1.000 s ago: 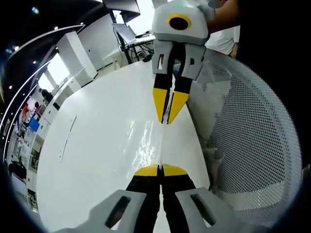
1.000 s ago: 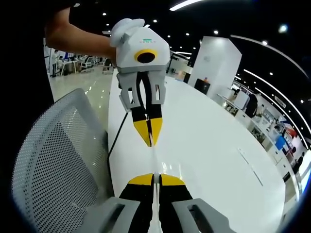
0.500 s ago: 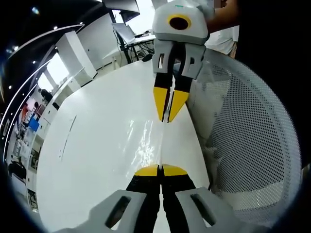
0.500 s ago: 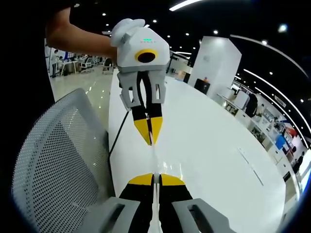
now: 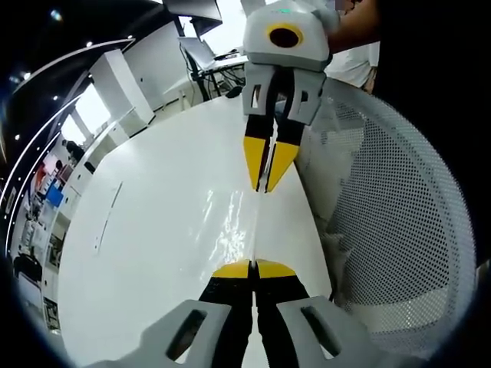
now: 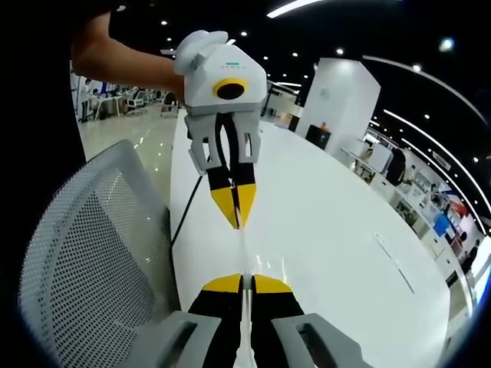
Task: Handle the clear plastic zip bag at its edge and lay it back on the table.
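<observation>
White table (image 5: 153, 230) | zip bag (image 5: 244, 222) stretched between both grippers' closed fingers (image 5: 238, 269)

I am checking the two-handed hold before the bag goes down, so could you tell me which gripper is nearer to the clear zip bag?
Neither: the left gripper and right gripper are both shut on the zip bag, pinching opposite ends of its edge.

The worktop (image 5: 153, 230) is smooth, glossy white and throws back the ceiling lights, and the clear plastic zip bag (image 5: 234, 222) stretched over it is thin, shiny film that shows mostly as glints. Both grippers, left (image 5: 253, 268) and right (image 6: 242, 282), look like hard plastic: matt yellow tips, black jaws, satin white housings. The chair back (image 5: 391, 230) beside them is pale, perforated mesh with a dull finish.
</observation>
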Demonstrator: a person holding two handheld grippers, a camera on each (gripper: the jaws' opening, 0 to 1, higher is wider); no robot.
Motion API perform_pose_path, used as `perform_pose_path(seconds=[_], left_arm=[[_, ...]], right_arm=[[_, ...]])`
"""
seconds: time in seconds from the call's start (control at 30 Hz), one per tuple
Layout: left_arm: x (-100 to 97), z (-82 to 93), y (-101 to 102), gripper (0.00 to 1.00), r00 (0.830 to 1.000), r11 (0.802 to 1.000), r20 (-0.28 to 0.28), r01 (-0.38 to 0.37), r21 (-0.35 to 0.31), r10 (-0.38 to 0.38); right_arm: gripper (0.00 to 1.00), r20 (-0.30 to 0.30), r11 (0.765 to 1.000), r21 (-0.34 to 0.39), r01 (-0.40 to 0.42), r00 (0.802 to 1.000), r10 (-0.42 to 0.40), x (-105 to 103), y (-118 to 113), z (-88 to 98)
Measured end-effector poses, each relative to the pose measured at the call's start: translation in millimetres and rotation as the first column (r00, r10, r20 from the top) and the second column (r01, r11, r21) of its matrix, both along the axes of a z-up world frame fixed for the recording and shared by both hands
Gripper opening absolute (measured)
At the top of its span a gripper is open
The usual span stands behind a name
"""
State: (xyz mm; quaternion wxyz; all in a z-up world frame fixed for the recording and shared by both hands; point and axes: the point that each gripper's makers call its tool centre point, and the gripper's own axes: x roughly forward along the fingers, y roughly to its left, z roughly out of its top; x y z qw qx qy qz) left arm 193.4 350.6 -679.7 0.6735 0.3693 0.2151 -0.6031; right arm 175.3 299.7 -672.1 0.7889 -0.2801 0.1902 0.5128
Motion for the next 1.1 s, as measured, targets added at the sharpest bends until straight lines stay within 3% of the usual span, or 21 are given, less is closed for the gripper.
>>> perform_pose_path(seconds=[1.1], left_arm=[[6.0,1.0,0.6,0.00,1.000,1.000,0.000,-0.018,-0.014,0.018]], right_arm=[[0.00,0.001,1.000,-0.010,0.016,1.000,-0.016,2.7,-7.6,0.4]])
